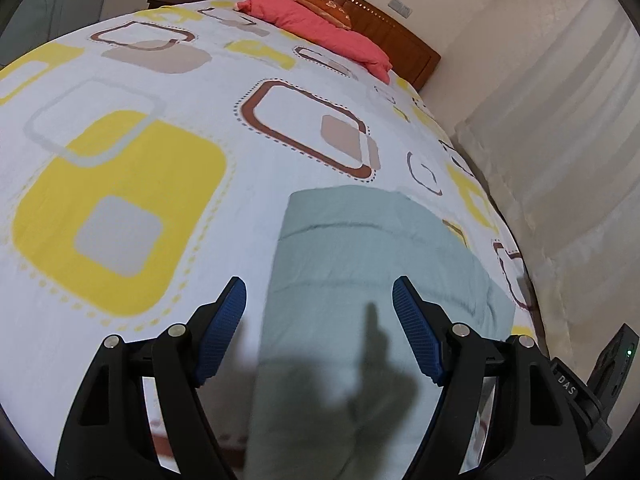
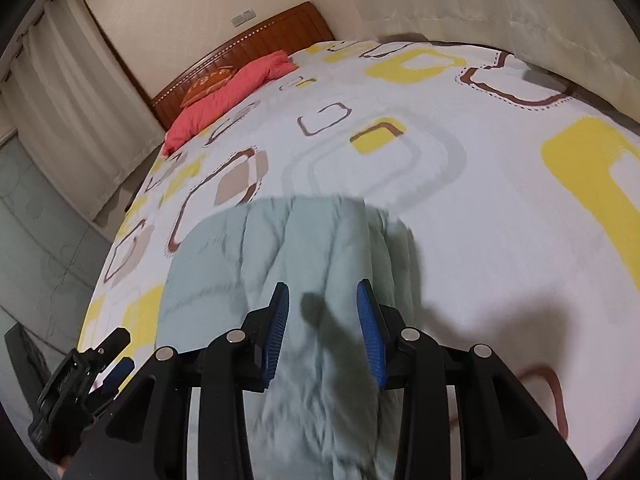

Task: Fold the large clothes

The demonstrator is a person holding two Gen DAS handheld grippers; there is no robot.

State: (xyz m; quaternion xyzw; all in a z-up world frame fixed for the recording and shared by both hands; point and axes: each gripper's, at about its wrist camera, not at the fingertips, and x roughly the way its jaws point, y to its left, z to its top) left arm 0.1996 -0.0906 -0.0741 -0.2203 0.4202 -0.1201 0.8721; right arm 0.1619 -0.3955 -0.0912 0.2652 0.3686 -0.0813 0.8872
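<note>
Left wrist view
Garment: a pale mint-green padded fabric garment [image 1: 360, 280] is laid on the bed, already folded into a longish strip as far as can be judged.
Bed: a white bedsheet printed with yellow and brown rounded squares [image 1: 140, 168] is spread under it; a coral-pink pillow [image 1: 320, 28] is propped at the wooden headboard [image 1: 360, 12].
Left tool: the left tool [image 1: 320, 304] is held wide open above the strip, nothing pinched between the blue pads, only shadow under it.
Key relation: the strip's long axis runs straight away from the tool toward the headboard; its left edge passes between the pads, so most of the cloth lies to the right.

Right wrist view
Garment: the same mint fabric [image 2: 280, 248] is seen wrinkled, running under the tool and away up the bed.
Right tool: the right tool [image 2: 323, 300] is set narrower than the left, pads apart, with cloth visible below the gap; no pinch can be made out, so it's read as open and empty.
Other tool: the left tool is glimpsed at the lower left edge, beside the bed's side.
Nearer hand: the right tool looks more centred over the strip, so it's probably nearer for the coming grab.
</note>
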